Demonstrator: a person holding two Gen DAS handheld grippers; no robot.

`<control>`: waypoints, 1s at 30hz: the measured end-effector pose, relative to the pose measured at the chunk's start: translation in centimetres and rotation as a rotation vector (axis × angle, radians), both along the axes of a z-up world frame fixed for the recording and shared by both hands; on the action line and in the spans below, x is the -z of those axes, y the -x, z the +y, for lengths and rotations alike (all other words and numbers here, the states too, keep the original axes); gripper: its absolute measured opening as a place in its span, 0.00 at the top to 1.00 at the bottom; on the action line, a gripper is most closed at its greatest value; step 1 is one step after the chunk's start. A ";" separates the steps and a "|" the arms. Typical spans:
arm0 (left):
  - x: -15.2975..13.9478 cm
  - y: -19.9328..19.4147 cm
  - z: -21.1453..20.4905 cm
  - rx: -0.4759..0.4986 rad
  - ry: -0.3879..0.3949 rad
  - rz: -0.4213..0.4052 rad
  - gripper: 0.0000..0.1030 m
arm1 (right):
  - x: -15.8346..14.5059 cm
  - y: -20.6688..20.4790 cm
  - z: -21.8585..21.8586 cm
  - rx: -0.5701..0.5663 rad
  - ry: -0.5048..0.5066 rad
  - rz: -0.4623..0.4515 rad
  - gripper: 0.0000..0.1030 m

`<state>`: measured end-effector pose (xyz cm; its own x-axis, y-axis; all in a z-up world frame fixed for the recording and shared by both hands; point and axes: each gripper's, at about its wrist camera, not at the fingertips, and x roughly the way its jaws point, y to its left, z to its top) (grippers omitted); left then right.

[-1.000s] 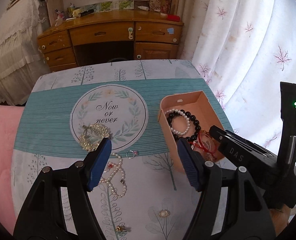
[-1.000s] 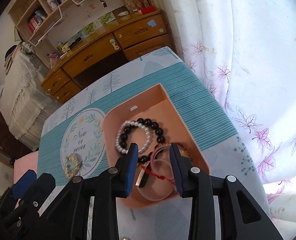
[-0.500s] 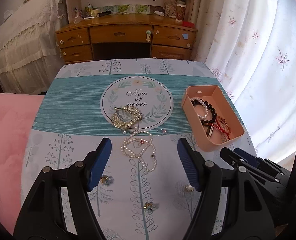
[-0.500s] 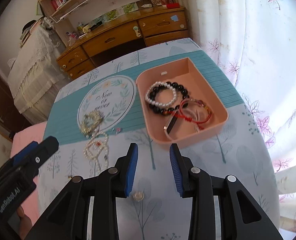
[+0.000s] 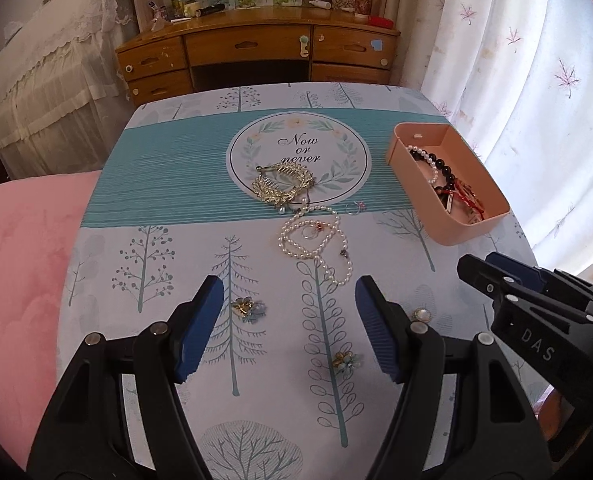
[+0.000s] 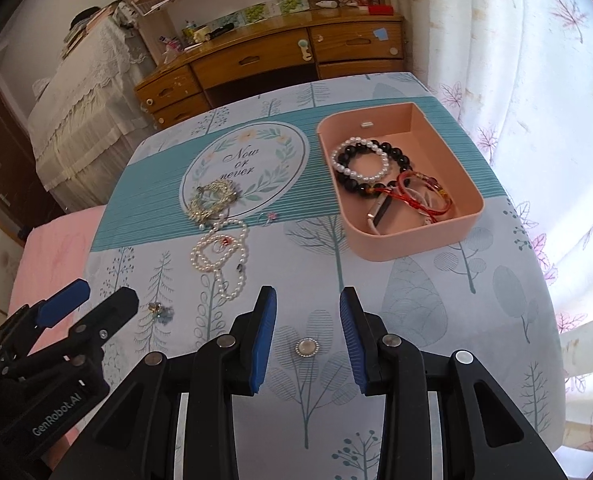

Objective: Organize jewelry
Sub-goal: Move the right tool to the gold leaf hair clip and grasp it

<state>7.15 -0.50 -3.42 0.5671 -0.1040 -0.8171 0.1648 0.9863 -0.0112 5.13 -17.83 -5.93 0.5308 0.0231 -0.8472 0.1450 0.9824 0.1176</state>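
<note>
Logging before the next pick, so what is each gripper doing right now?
Left gripper: open, holding nothing.
Right gripper: open, narrower gap, holding nothing; a round pearl brooch lies on the tablecloth below it.

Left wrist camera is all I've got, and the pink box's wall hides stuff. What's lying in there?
Observer: The right wrist view looks into the pink box. A white pearl bracelet lies over a black bead bracelet.
Operator: Anything else in it?
Observer: Red string bracelets and a slim band with a silvery end lie toward the near end.
Operator: Is the right hand-held gripper holding something?
Observer: No. The right hand-held gripper is open and empty. A round pearly button lies on the tablecloth, showing between its fingers.
</note>
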 end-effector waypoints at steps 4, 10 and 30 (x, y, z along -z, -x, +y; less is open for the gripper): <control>0.9 0.0 1.3 -0.011 0.009 0.026 0.36 | -0.1 -0.6 0.9 -0.032 0.006 0.006 0.68; 2.4 -0.5 5.8 -0.068 0.041 0.066 0.36 | 0.4 -1.7 2.2 -0.077 0.025 0.026 0.68; 5.2 -7.1 14.3 -0.175 0.198 0.211 0.43 | 4.3 -12.7 4.6 -0.204 -0.090 0.149 0.68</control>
<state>14.22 13.79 -8.59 0.4105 -0.1884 -0.8922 -0.0330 0.9747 -0.2210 17.88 -13.22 -10.24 0.3770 0.1960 -0.9052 -0.0331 0.9796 0.1983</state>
